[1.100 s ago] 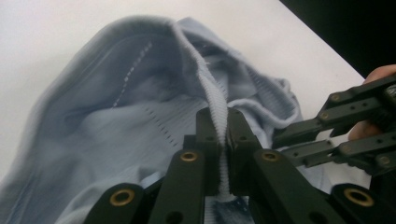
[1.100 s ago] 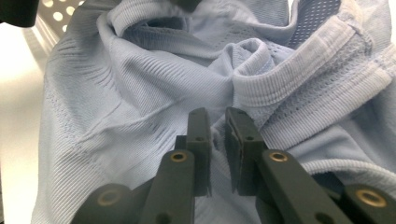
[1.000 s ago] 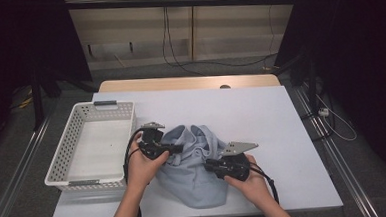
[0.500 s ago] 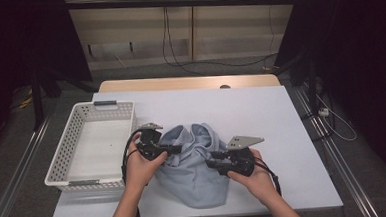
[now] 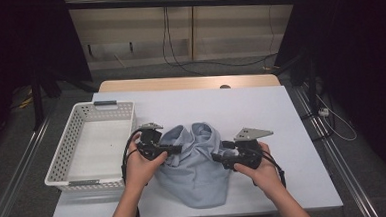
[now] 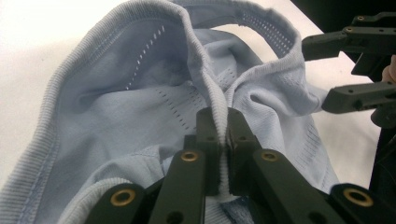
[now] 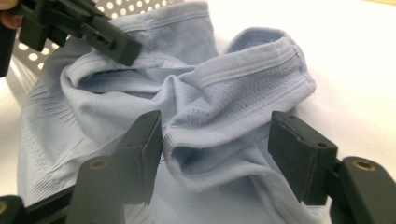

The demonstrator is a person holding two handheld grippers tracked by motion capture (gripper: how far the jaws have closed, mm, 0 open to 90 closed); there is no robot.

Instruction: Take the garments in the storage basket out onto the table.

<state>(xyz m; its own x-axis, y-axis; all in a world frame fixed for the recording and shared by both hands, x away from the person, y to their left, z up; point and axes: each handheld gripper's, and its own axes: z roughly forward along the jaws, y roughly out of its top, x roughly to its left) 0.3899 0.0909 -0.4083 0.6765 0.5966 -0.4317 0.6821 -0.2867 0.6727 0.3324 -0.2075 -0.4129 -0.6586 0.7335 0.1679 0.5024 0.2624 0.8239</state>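
Black jaws of the left tool (image 6: 223, 140) are pinched tight on a ribbed hem of the pale blue garment (image 5: 196, 163), the fold of knit standing up between them in the left gripper view. The right tool (image 7: 215, 154) has just been opening: its jaws stand apart on either side of a rolled band of the same cloth, which lies between them but is not pressed by either pad. In the high view the left tool (image 5: 159, 149) sits at the garment's left edge and the right tool (image 5: 233, 159) at its right edge, so the cloth lies bunched between the two hands, with its longer run going from the raised, crumpled hems at the far side toward the person's side of the white worktop (image 5: 261, 110). The relation that matters for the next move, as I judge it, is this: the free band lies straight ahead of the right tool, just beyond its pads, and the right hand is much the nearer to it, while the left hand anchors the opposite edge. A white perforated basket (image 5: 82, 144) stands on the worktop just left of the left hand, apart from the garment.
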